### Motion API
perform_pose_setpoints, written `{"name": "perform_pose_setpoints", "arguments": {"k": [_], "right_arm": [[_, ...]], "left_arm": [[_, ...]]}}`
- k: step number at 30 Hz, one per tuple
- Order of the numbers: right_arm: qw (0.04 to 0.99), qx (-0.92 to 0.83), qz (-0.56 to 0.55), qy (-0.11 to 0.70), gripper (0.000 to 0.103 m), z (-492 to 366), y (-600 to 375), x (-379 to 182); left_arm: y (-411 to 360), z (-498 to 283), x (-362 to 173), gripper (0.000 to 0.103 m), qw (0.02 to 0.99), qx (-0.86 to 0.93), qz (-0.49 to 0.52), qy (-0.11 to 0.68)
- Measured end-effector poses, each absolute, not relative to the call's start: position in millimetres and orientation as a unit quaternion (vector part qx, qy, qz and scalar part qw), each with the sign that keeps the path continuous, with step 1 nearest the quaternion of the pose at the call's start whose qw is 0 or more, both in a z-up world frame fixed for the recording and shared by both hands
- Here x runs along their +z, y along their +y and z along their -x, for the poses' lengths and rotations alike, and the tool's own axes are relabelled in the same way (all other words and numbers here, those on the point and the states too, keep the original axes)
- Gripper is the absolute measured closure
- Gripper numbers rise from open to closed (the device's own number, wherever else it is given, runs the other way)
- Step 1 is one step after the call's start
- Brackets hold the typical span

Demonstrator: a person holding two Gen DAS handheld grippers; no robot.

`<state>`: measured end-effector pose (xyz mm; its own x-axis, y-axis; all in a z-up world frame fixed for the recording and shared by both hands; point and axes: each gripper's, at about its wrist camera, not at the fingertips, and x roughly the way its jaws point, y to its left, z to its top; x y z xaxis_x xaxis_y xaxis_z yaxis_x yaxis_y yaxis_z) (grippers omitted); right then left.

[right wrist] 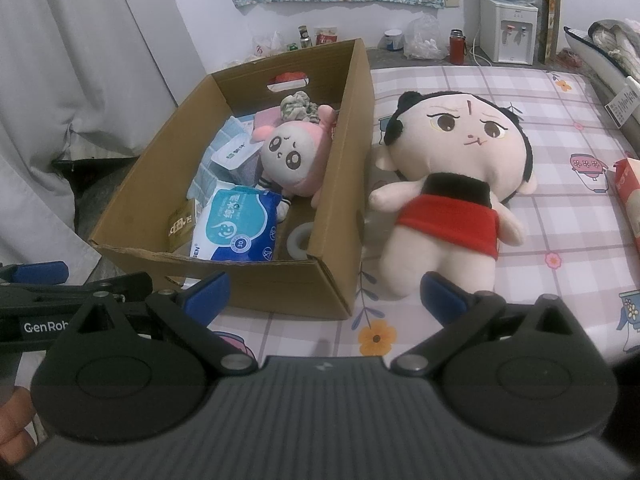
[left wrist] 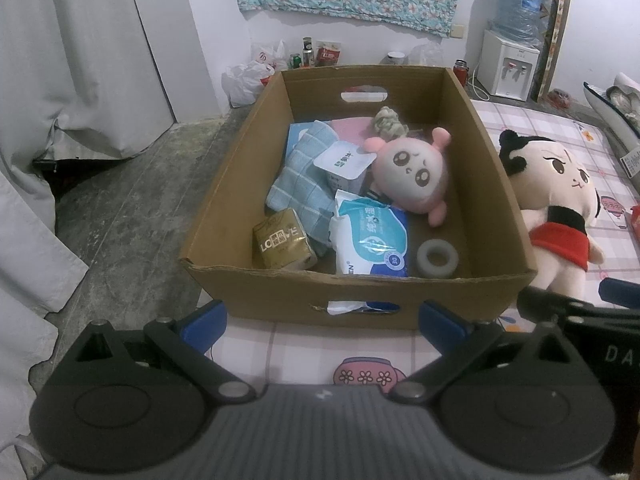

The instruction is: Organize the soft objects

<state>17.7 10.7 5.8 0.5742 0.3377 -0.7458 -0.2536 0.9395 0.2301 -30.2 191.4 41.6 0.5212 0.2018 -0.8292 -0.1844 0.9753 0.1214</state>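
A cardboard box (left wrist: 492, 160) (right wrist: 348, 128) stands on the checked bedsheet. Inside lie a pink round plush (left wrist: 412, 172) (right wrist: 294, 152), a blue checked towel (left wrist: 300, 172), a blue wet-wipes pack (left wrist: 372, 240) (right wrist: 240, 224), a gold tissue pack (left wrist: 280, 244), a grey ring (left wrist: 438, 258) and a grey-green scrunchie (left wrist: 390, 120). A big doll (right wrist: 452, 184) (left wrist: 556, 208) with black hair and red skirt lies on the bed right of the box. My left gripper (left wrist: 322, 322) is open before the box's near wall. My right gripper (right wrist: 326, 294) is open, short of the doll's legs.
A red-and-white carton (right wrist: 628, 196) lies at the bed's right edge. Bags, bottles and a water dispenser (right wrist: 508, 28) line the far wall. Grey concrete floor (left wrist: 132, 200) and white curtains are left of the box. A pillow (right wrist: 600, 48) lies at the far right.
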Motion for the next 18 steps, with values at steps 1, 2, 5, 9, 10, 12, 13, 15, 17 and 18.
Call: {"name": "perform_pose_setpoints", "arguments": {"k": [1, 2, 5, 9, 10, 12, 13, 15, 17, 18], "right_arm": [[0.886, 0.167, -0.049, 0.43, 0.001, -17.7, 10.6, 5.9], [0.886, 0.167, -0.049, 0.43, 0.001, -17.8, 10.3, 5.9], [0.886, 0.167, -0.049, 0.431, 0.001, -17.7, 10.4, 5.8], [0.886, 0.165, -0.049, 0.431, 0.001, -17.2, 10.9, 6.9], [0.886, 0.166, -0.049, 0.431, 0.001, -17.2, 10.7, 6.8], [0.886, 0.166, -0.049, 0.431, 0.001, -17.3, 10.7, 6.5], [0.886, 0.166, -0.049, 0.431, 0.001, -17.4, 10.7, 6.5], [0.886, 0.165, -0.05, 0.431, 0.001, -17.4, 10.2, 6.6], [0.886, 0.165, -0.05, 0.431, 0.001, -17.4, 10.4, 6.5], [0.886, 0.166, -0.049, 0.431, 0.001, -17.4, 10.4, 6.4]], "left_arm": [[191.9, 30.5, 41.6, 0.0, 0.872, 0.111, -0.009, 0.477], [191.1, 30.2, 41.7, 0.0, 0.872, 0.111, -0.009, 0.477], [191.4, 30.4, 41.6, 0.0, 0.872, 0.111, -0.01, 0.476], [191.5, 30.3, 41.5, 0.0, 0.872, 0.111, -0.009, 0.477], [191.7, 30.6, 41.6, 0.0, 0.872, 0.111, -0.009, 0.477], [191.6, 30.7, 41.6, 0.0, 0.872, 0.111, -0.009, 0.476], [190.9, 30.5, 41.8, 0.0, 0.872, 0.111, -0.009, 0.476], [190.9, 30.4, 41.7, 0.0, 0.872, 0.111, -0.009, 0.476], [191.1, 30.5, 41.8, 0.0, 0.872, 0.111, -0.009, 0.476], [190.7, 30.5, 41.8, 0.0, 0.872, 0.111, -0.009, 0.476]]}}
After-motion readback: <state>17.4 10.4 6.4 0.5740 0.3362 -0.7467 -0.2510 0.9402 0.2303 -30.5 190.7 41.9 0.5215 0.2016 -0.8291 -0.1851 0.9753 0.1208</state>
